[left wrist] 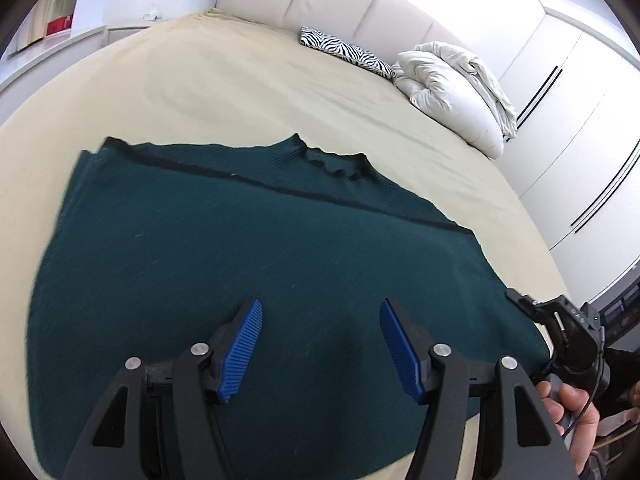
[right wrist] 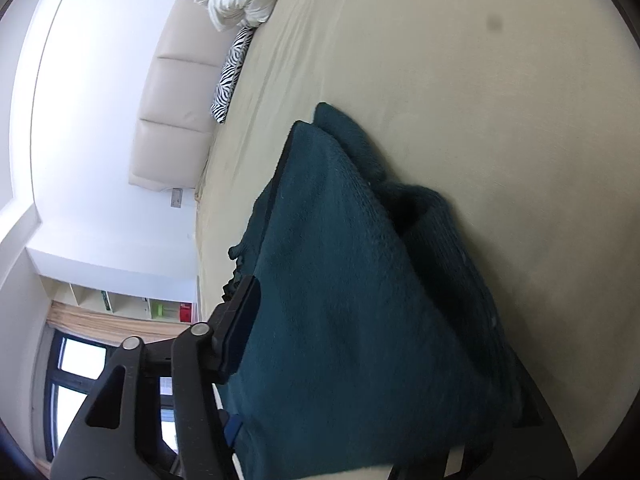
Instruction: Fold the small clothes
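teal sweater (left wrist: 224, 248) x1, grippers x2

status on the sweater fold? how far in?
Early. Done: the dark green sweater lies spread on the beige bed, one long fold already running below its collar. In hand: the right gripper is bunched into the sweater's side edge; the left gripper hovers open above it, empty. Left: the remaining folds into a compact bundle.

Bright, even daylight; strong fisheye bending and dark vignetting at edges, slight blur throughout.
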Available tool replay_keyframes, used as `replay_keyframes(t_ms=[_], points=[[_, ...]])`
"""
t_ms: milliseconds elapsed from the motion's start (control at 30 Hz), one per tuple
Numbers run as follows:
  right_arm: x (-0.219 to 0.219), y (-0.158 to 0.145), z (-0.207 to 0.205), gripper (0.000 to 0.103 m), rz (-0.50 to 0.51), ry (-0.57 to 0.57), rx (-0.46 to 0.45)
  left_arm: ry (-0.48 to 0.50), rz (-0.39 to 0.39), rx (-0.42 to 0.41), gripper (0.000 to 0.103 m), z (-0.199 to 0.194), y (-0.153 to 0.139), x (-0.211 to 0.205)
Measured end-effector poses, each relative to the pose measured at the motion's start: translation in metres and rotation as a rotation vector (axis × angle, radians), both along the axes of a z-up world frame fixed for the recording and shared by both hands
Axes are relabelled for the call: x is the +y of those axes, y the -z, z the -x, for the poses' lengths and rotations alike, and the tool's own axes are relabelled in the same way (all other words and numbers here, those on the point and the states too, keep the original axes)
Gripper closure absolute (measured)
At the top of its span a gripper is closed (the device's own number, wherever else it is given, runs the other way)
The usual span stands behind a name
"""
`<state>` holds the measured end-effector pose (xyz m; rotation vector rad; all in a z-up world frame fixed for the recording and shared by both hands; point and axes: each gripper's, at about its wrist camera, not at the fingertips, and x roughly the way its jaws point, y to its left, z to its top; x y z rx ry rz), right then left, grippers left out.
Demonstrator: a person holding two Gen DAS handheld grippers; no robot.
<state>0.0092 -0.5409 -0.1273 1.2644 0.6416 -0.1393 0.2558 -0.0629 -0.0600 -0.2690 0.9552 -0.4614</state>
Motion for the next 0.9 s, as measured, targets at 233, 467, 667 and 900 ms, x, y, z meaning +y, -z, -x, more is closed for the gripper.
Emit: replay_keyframes(t_ms=[233, 467, 667, 900], points=[[-0.012, 0.013, -0.006, 0.076, -0.038, 0.005, -0.021, 0.022, 0.001, 0.024, 0.040, -0.018, 0.016, -0.010], [-0.010, 0.013, -0.006, 0.092, 0.027, 0.000, 0.005, 0.006, 0.049, 0.066, 0.051, -0.025, 0.024, 0.000], [0.011, -0.017, -0.017, 0.092, 0.210, -0.016, 0.064, 0.006, 0.081, 0.070, 0.056, -0.026, 0.028, 0.007], [0.152, -0.095, -0.072, 0.092, 0.740, -0.430, -0.009, -0.067, 0.282, 0.127, 0.054, -0.031, 0.023, 0.051]])
